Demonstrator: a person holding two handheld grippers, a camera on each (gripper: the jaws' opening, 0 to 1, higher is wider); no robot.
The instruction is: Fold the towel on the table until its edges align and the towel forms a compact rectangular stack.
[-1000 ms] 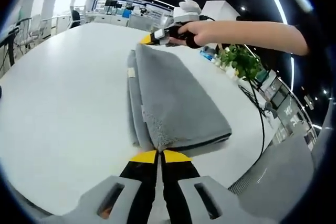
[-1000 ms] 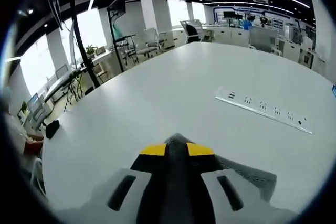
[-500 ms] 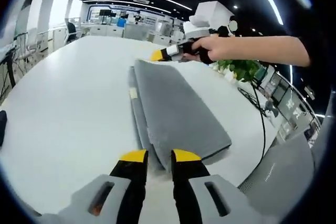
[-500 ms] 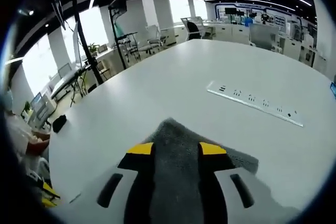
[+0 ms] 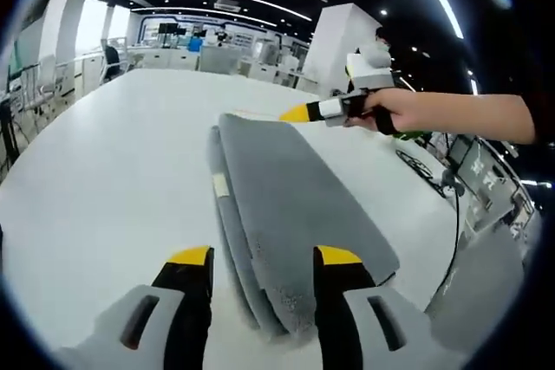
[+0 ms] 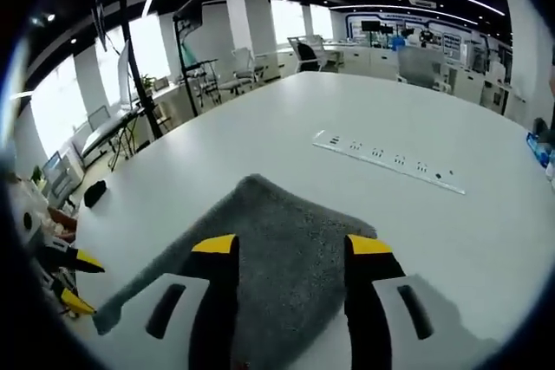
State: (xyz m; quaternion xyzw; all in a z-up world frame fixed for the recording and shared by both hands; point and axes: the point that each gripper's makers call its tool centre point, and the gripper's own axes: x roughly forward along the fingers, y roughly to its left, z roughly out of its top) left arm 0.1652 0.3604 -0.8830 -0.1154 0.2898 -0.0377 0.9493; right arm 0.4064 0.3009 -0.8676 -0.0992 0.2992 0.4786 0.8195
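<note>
The grey towel (image 5: 290,218) lies folded into a long, layered stack on the white table (image 5: 113,171), its edges roughly lined up along the left side in the left gripper view, where several layers show one above the other and a small pale label (image 5: 222,185) sits on that side. The top surface is smooth and flat, and the near end of the stack runs down between the yellow-tipped jaws of the left gripper (image 5: 265,256), which stand wide apart with nothing clamped; whether they touch the cloth cannot be told. At the far end of the towel, the right gripper (image 5: 305,113) comes in from the right of that view, held in a person's hand (image 5: 392,110) with a bare forearm behind it; its yellow tip is just above or beside the far edge of the stack, and from here it cannot be told how its jaws stand. In the right gripper view the same towel (image 6: 282,257) lies under and ahead of that gripper (image 6: 292,244), whose two jaws are spread apart over the grey cloth and grip nothing. Farther along the table in that view a white power strip (image 6: 388,160) with a row of sockets lies well apart from the towel. Around the table is a bright open office with desks, chairs (image 6: 234,71), white columns (image 5: 334,41) and ceiling light strips, and a black cable (image 5: 451,240) hangs off the table's right edge in the left gripper view.
</note>
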